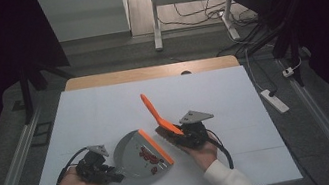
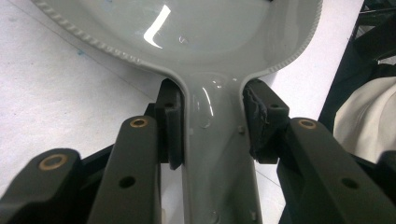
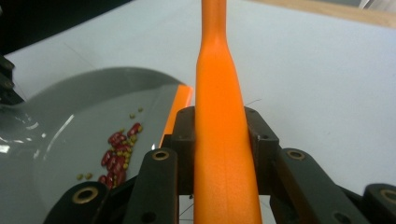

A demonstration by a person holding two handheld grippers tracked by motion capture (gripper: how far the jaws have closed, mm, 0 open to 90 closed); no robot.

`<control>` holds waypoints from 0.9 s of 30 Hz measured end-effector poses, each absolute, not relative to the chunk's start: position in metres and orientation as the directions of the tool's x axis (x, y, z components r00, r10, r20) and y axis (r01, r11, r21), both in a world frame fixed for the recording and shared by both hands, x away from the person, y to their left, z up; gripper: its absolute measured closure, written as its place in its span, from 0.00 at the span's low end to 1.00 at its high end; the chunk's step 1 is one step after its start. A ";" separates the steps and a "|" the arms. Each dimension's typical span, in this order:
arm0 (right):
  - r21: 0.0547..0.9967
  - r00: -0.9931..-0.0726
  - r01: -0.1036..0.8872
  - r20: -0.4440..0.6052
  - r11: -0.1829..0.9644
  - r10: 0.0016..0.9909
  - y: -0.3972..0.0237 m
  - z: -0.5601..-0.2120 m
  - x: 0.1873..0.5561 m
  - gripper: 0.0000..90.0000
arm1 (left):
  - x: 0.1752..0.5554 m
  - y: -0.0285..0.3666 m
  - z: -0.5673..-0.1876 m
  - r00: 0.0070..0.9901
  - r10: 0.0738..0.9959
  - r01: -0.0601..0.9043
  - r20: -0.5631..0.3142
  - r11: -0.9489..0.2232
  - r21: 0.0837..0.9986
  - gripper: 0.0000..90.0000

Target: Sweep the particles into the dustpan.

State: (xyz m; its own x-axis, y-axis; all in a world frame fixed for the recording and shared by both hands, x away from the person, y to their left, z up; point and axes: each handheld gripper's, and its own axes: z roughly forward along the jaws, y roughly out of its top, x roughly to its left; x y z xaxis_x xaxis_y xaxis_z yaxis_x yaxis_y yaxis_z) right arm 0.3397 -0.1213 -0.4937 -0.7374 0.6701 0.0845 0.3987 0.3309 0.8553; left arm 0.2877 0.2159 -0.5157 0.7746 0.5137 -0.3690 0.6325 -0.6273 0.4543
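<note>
A grey dustpan (image 1: 135,154) with an orange front lip (image 1: 156,147) lies on the white table, holding red beans and small yellow-green grains (image 1: 149,157). My left gripper (image 1: 108,175) is shut on the dustpan's grey handle (image 2: 215,140), one pad on each side. My right gripper (image 1: 186,137) is shut on the orange handle of a hand brush (image 1: 159,116); the handle (image 3: 219,140) slants up and away, and the dark bristles (image 1: 167,138) sit just right of the dustpan's lip. In the right gripper view the beans (image 3: 116,154) lie inside the dustpan (image 3: 60,135).
The white table cover (image 1: 105,112) reaches a wooden strip (image 1: 149,72) at the far edge. Beyond it stand a desk frame (image 1: 156,18) and cables on the floor. A power strip (image 1: 275,99) lies off the table's right side.
</note>
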 end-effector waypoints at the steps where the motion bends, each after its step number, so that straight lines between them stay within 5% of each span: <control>1: 0.851 -0.739 0.404 0.088 0.335 0.668 -0.120 -0.496 0.340 0.78 | 0.288 0.216 -0.516 0.774 0.514 0.633 -0.369 -0.627 0.454 0.69; 17: 0.845 -0.836 0.362 0.107 0.395 0.538 -0.075 -0.506 0.316 0.78 | 0.288 0.216 -0.516 0.774 0.514 0.633 -0.369 -0.624 0.458 0.69; 27: 0.882 -0.804 0.347 0.104 0.319 0.585 -0.099 -0.487 0.325 0.78 | 0.289 0.217 -0.517 0.780 0.510 0.625 -0.363 -0.613 0.483 0.69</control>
